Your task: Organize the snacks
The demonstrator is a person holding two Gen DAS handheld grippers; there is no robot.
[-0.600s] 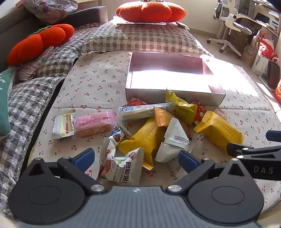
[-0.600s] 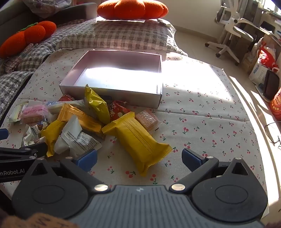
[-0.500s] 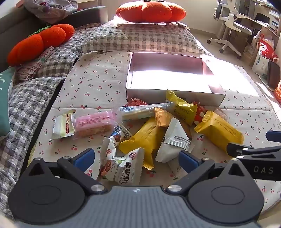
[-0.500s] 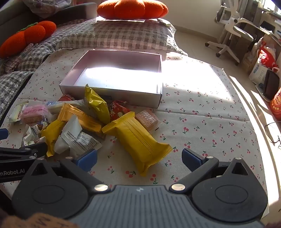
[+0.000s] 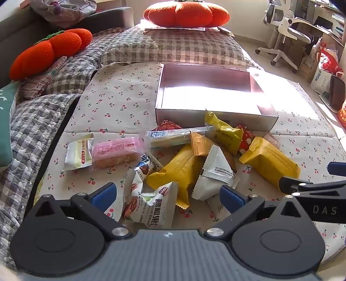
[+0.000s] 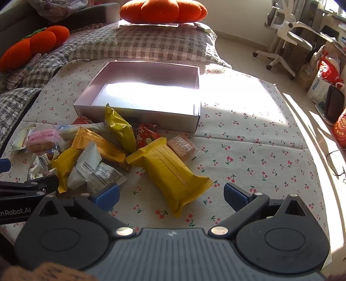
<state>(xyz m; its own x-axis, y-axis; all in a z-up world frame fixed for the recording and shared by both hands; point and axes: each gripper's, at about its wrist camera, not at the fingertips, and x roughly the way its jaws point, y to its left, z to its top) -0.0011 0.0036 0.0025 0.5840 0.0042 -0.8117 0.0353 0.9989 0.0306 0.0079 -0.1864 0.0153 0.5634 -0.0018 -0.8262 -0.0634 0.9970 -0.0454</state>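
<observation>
Left wrist view shows the left hand-held gripper (image 5: 167,194) with its blue fingertips (image 5: 103,193) spread wide apart, holding nothing, low over the near end of a heap of snacks on the cherry-print cloth (image 5: 121,97). Between the fingertips lies a white pecan kernel packet (image 5: 155,207), and just beyond it a yellow wrapped snack (image 5: 179,170) and a white triangular packet (image 5: 216,170). Toward the cloth's left edge sit a pink wafer bar (image 5: 116,149) and, touching it on its left, a small cream packet (image 5: 79,151). A long clear-wrapped stick (image 5: 177,136) lies across the far side of the heap, close to the front wall of the open box (image 5: 194,116), which stands past the snacks near the middle of the cloth with sunlight on its floor. A mustard pouch (image 5: 222,131) leans against that front wall.

Right wrist view shows the right hand-held gripper (image 6: 170,194) likewise wide apart and gripping nothing, hovering at the near edge of the cloth. A large yellow packet (image 6: 170,170) lies slanted between its fingertips and the heap. Just beyond that packet's far end are a red packet (image 6: 144,134) and a clear-wrapped orange square (image 6: 182,146). Orange pumpkin cushions (image 6: 162,9) rest on the checked bedding (image 6: 151,43) behind the box.
</observation>
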